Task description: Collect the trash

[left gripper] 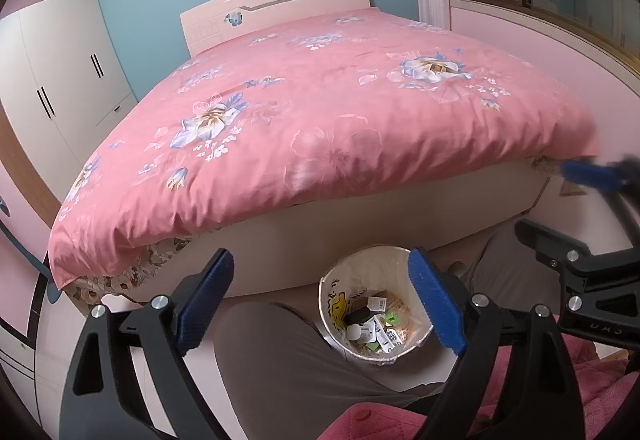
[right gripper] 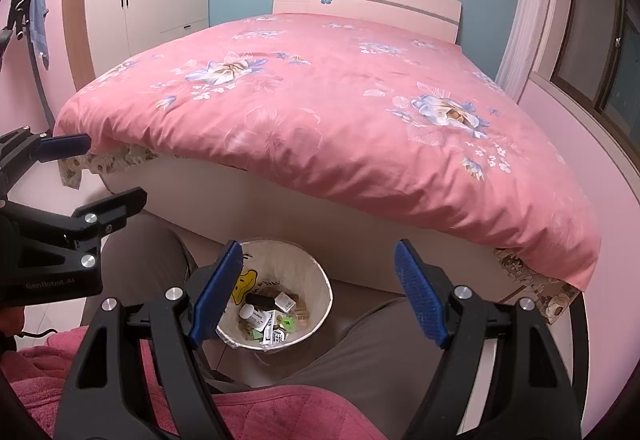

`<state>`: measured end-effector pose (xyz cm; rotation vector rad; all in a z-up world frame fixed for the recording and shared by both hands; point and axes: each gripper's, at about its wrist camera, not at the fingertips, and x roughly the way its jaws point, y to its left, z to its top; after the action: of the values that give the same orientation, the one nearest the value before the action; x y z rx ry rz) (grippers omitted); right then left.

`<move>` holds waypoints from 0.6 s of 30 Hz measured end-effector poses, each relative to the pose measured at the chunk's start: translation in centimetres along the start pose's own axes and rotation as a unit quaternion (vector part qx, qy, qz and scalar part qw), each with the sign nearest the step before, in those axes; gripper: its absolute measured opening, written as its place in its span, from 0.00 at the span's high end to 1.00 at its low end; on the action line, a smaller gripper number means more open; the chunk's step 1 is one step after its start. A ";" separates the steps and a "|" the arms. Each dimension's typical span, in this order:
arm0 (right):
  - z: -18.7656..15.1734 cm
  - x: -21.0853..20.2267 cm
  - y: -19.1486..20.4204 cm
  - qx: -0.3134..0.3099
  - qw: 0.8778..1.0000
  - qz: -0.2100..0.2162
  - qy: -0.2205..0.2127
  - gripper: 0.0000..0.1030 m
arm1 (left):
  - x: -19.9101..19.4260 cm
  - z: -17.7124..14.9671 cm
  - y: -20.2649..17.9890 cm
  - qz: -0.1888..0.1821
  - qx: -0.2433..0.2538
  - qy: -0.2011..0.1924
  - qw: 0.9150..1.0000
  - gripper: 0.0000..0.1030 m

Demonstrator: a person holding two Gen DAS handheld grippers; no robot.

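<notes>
Bin sits lower centre in both views, on the floor at the bed foot, holding trash: small boxes, a bottle. Light, rigid stuff; pinch across flat sides. Left gripper and right gripper both spread, empty.

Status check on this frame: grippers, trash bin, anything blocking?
Left gripper open, empty. Right gripper open, empty. Trash bin on floor between person's knees, holding bottles and wrappers. Nothing in the way.
</notes>
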<state>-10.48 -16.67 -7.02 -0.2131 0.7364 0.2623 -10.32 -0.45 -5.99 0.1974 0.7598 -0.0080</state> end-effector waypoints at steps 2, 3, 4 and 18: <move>0.0 0.0 0.0 0.000 1.000 0.000 0.000 0.25 | 0.0 0.0 0.0 0.000 0.000 -0.001 1.000 0.12; 0.0 0.0 0.0 0.000 1.000 0.000 0.001 0.25 | 0.0 0.0 0.0 0.000 0.000 0.000 1.000 0.12; 0.0 0.0 0.0 0.000 1.000 0.000 0.001 0.25 | 0.0 0.0 0.1 0.000 0.001 0.000 1.000 0.12; -0.3 0.2 0.3 0.003 1.000 0.004 0.007 0.25 | 0.1 -0.2 0.2 0.007 -0.001 0.003 1.000 0.11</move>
<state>-10.61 -16.45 -7.43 -0.2070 0.7520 0.2656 -10.38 -0.16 -6.21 0.2006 0.7651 0.0073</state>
